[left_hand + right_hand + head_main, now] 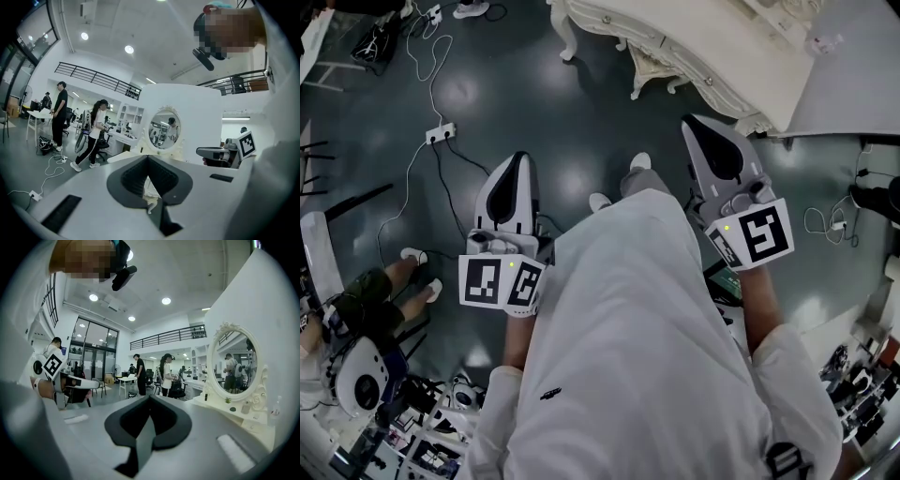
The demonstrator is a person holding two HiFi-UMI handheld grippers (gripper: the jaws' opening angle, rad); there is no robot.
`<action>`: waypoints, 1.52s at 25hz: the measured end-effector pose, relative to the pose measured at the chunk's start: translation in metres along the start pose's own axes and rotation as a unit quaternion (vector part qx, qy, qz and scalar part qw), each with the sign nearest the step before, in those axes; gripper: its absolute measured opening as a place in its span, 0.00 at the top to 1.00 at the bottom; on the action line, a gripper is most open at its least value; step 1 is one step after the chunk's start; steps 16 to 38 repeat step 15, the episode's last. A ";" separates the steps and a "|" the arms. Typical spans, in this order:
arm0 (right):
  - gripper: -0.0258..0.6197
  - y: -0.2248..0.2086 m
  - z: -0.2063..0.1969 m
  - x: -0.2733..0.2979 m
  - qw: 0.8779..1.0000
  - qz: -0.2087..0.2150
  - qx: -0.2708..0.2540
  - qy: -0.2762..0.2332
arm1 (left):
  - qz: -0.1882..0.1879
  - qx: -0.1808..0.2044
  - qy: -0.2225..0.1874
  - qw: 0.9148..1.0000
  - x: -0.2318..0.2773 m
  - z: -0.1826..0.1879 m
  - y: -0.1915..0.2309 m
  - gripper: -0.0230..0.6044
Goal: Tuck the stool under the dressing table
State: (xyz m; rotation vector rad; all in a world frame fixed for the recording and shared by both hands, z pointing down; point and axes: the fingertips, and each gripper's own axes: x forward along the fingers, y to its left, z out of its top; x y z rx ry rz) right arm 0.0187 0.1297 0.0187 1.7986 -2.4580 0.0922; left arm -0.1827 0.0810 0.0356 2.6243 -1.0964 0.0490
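Observation:
Seen from the head view, the cream carved dressing table (694,47) stands at the top of the dark floor. Below its near edge is a carved cream piece on curved legs (652,64), apparently the stool; most of it is hidden. My left gripper (520,159) and right gripper (690,123) point toward the table from either side of my body, short of it, both shut and holding nothing. The left gripper view has shut jaws (148,157) facing the table's oval mirror (165,129). In the right gripper view, shut jaws (149,397) sit left of the mirror (232,363).
A power strip (441,134) and cables lie on the floor to the left. A seated person (384,291) and equipment fill the lower left. A white panel (853,66) stands behind the table. People (96,136) walk among desks in the background.

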 end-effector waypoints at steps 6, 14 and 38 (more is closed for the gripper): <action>0.94 -0.005 0.003 -0.003 0.999 0.004 0.034 -0.009 | 0.000 -0.002 0.002 1.000 0.000 0.001 -0.003 0.95; 0.94 -0.001 0.002 -0.001 0.999 0.011 0.045 -0.015 | 0.001 0.000 0.006 1.000 -0.003 -0.004 -0.001 0.95; 0.94 -0.001 0.001 -0.001 0.999 0.011 0.045 -0.015 | 0.001 0.000 0.007 1.000 -0.004 -0.005 -0.001 0.95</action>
